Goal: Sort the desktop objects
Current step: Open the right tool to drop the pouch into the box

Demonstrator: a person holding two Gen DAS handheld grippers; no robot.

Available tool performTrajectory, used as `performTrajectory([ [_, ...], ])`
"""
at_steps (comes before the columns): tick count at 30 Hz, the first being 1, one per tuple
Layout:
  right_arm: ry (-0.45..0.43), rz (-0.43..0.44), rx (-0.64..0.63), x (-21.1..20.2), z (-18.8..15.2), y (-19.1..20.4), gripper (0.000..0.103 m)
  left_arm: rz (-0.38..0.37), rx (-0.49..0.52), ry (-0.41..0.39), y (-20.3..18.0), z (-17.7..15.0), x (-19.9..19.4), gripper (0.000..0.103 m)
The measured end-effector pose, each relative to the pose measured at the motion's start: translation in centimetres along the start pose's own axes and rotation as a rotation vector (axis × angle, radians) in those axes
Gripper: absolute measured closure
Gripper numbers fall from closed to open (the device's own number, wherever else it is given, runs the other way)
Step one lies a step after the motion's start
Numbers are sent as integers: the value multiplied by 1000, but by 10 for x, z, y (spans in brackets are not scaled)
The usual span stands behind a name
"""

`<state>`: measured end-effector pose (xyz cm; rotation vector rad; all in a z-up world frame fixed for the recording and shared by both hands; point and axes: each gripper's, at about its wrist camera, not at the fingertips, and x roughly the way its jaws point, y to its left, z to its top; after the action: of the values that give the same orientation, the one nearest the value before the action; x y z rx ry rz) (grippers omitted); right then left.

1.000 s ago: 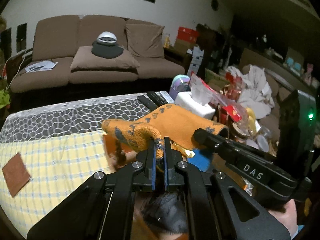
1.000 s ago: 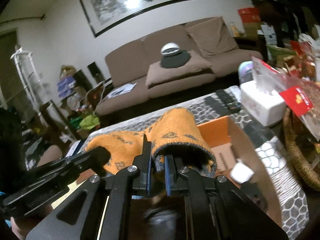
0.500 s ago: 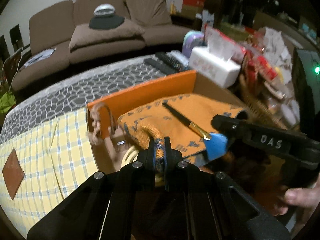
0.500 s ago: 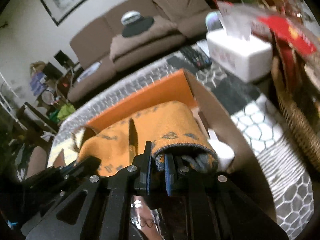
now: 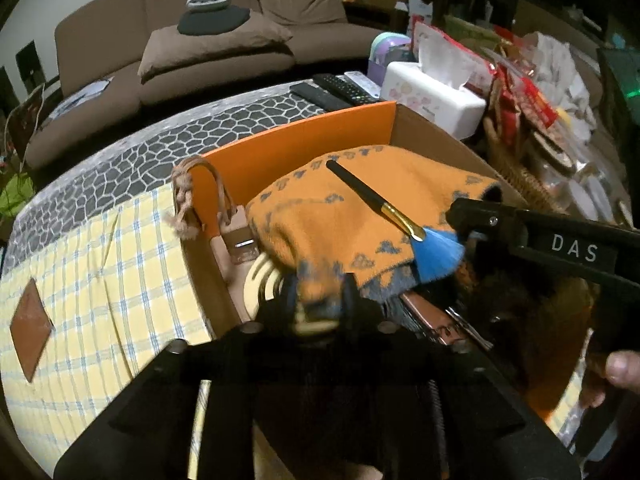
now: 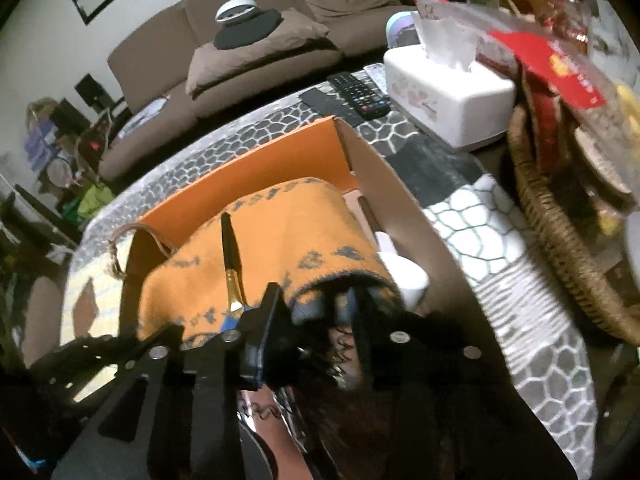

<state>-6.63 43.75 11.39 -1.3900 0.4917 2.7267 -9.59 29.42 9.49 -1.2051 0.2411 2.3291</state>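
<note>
An orange knit sock with grey marks (image 5: 344, 216) lies inside the orange cardboard box (image 5: 296, 140), over other items. A black brush with blue bristles (image 5: 384, 208) rests on top of it. My left gripper (image 5: 318, 292) stands open at the sock's near edge, fingers apart on either side of the fabric. My right gripper (image 6: 314, 312) is open too, at the sock's cuff (image 6: 344, 280). The sock (image 6: 280, 240), brush (image 6: 232, 264) and box (image 6: 260, 160) also show in the right wrist view.
A white tissue box (image 5: 432, 96) and remote controls (image 5: 332, 90) lie behind the box. A wicker basket of packets (image 6: 560, 216) stands to the right. A yellow checked cloth (image 5: 92, 272) with a brown patch lies to the left. A brown sofa (image 5: 192, 40) is beyond.
Both grippers lowered the sock into the box, then opened and let go of it. The sock now rests in the box.
</note>
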Motion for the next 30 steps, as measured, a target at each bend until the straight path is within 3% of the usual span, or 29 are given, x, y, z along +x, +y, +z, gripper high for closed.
performTrajectory([
  [3, 9, -58, -20, -8, -2, 0, 56, -22, -13, -1, 4, -6, -10, 74],
  [15, -32, -75, -31, -40, -18, 14, 56, -39, -67, -79, 29, -32, -79, 43],
  [17, -64, -72, -51, -52, -20, 25, 51, -24, -68, -98, 35, -36, -92, 38],
  [22, -93, -35, -99, -74, -35, 58, 23, 14, -64, -130, 50, -46, -115, 33],
  [24, -93, -10, -121, -77, -39, 70, 22, 46, -59, -144, 56, -50, -123, 30],
  [30, -82, 12, -154, -76, -50, 97, 15, 39, -108, -181, 82, -62, -146, 1],
])
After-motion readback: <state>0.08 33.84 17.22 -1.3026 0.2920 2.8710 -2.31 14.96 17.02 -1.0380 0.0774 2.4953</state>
